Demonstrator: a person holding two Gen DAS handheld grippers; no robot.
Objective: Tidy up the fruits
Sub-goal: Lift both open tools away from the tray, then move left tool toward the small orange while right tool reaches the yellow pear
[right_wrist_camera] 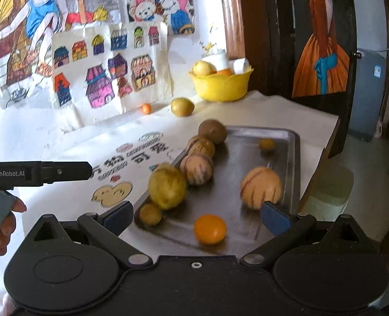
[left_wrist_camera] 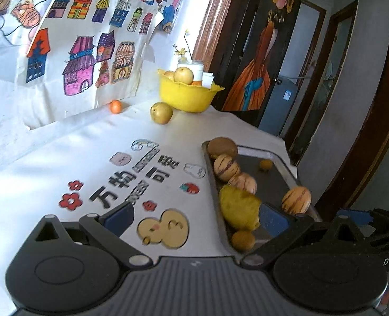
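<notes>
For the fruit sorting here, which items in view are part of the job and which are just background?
Part of the job:
- metal tray holding striped melons, a brown fruit, an orange
- yellow bowl of fruit
- loose pear and small orange on the tablecloth
- both tools, open: left, right

Background:
- children's drawings
- white jar
- painted door
</notes>
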